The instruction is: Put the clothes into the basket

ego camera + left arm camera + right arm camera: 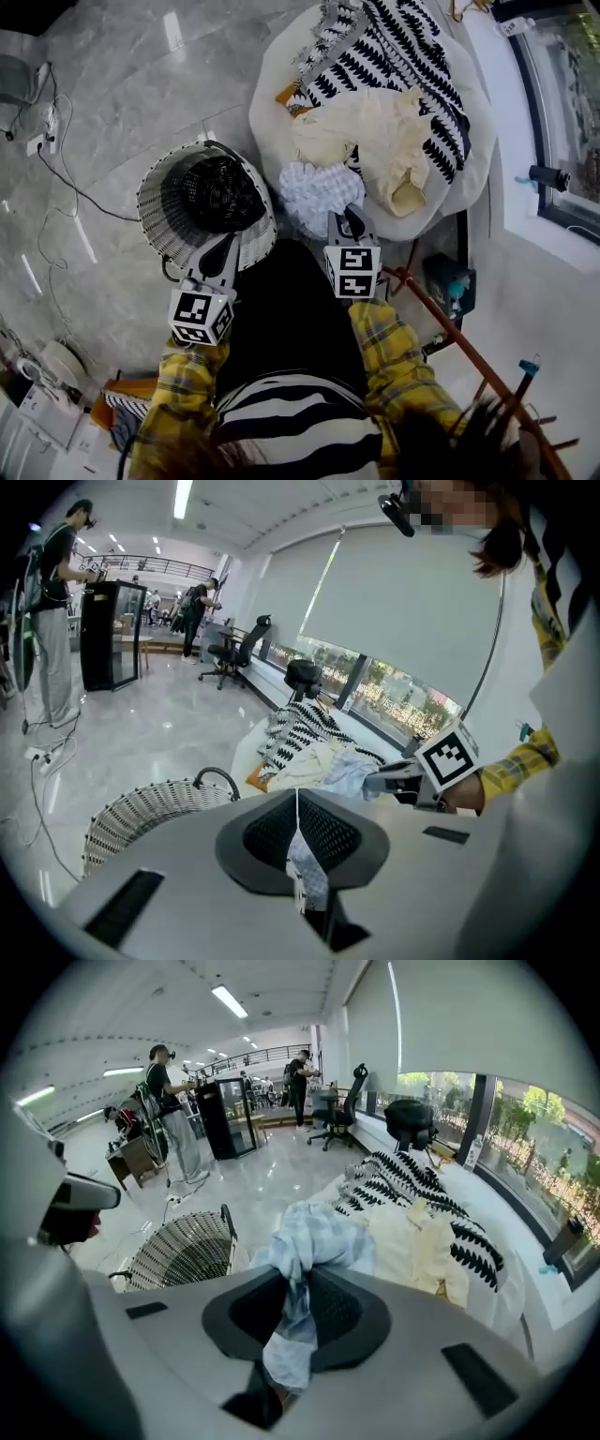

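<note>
Woven wicker basket (152, 208); soft pale cloth garment (319, 187); glossy stone-look floor (112, 94); matt grey plastic jaws

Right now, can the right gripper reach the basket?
Probably yes. The right gripper, shut on a cloth, is close beside the open basket with nothing between; only the left gripper crowds the near rim.

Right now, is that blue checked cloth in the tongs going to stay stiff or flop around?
Probably floppy: the blue checked cloth bunches and droops where the right tongs pinch it. Likely light too, since a small pinch seems to hold it up. It shouldn't roll or break.
</note>
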Demonstrator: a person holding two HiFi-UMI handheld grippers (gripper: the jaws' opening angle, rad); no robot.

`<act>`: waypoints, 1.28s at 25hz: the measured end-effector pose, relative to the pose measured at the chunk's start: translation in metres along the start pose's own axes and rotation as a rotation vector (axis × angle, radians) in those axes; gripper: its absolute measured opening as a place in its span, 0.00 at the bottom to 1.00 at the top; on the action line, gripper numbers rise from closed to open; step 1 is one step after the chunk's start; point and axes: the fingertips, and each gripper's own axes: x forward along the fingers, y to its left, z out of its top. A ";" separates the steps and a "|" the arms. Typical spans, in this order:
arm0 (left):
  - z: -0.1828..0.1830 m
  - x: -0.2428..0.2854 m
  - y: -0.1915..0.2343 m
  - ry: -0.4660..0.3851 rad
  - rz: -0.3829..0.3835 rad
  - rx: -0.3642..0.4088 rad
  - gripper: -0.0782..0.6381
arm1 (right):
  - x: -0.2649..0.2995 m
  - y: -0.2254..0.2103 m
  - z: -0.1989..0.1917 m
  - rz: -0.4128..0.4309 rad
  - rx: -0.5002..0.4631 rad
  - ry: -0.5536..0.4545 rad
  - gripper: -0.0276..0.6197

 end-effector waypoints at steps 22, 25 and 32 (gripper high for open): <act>0.081 -0.130 0.009 -0.250 0.151 -0.085 0.14 | -0.216 0.095 0.214 0.216 -0.204 -0.422 0.16; 0.091 -0.148 0.018 -0.286 0.190 -0.107 0.14 | -0.232 0.117 0.240 0.269 -0.240 -0.463 0.16; 0.111 -0.198 0.037 -0.410 0.291 -0.165 0.14 | -0.269 0.178 0.288 0.446 -0.328 -0.555 0.16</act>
